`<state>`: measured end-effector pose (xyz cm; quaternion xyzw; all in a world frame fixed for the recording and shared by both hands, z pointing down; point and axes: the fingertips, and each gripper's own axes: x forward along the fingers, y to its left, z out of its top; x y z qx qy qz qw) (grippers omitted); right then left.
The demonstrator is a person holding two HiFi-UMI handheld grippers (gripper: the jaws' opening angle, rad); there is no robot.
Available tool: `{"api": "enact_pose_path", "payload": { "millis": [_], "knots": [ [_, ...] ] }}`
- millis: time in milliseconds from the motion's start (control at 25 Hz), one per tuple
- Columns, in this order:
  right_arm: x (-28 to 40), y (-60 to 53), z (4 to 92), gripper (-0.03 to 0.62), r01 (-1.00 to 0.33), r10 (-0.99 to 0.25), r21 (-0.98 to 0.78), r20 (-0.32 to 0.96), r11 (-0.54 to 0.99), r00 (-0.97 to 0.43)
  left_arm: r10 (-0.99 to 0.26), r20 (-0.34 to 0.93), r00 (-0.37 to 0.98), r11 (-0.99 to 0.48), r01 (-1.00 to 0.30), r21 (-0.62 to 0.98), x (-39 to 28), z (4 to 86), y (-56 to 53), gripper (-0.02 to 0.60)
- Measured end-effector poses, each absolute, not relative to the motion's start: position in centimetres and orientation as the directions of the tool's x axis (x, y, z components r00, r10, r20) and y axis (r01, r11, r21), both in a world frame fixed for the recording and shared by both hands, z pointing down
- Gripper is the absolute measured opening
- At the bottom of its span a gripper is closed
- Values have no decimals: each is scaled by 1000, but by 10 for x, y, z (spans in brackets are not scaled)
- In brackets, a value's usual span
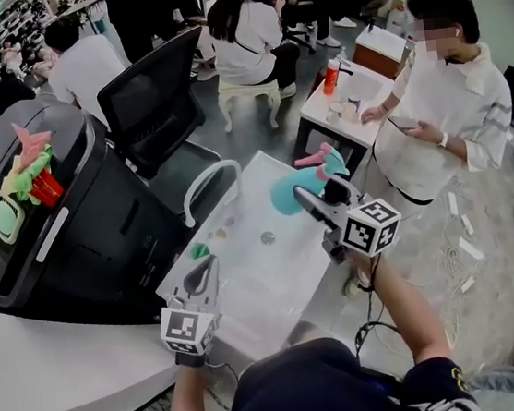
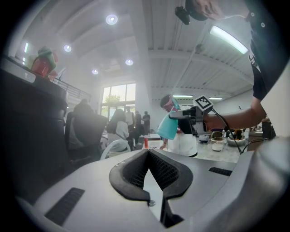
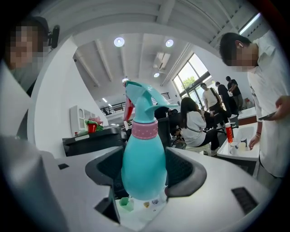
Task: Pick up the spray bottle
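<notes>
The spray bottle (image 1: 290,194) is teal with a pink collar and a pink trigger. It hangs above the white table (image 1: 266,278), held clear of the top. My right gripper (image 1: 310,202) is shut on its rounded body, one dark pad on each side (image 3: 183,170). In the right gripper view the spray bottle (image 3: 142,165) stands upright and fills the middle. My left gripper (image 1: 201,275) sits low at the table's near left, jaws shut on nothing. The left gripper view shows its own left gripper (image 2: 147,152) tips touching, with the bottle (image 2: 168,127) off to the right.
A small green piece (image 1: 200,251) and a small round thing (image 1: 267,238) lie on the table. A black case (image 1: 73,222) topped with bright items stands left, a black chair (image 1: 156,101) behind. A person in white (image 1: 450,111) stands right, by a small table (image 1: 346,100).
</notes>
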<state>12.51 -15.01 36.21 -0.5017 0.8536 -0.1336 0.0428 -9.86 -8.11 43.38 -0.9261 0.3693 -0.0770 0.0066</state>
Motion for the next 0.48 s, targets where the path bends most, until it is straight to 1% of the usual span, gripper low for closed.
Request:
{"api": "enact_pose_path", "payload": {
  "millis": [480],
  "knots": [
    [124,-125,338,290,-837,-870,-276,5,473,-493,-703,121,701,-711,-699,-79,-116,426,-92,17]
  ]
}}
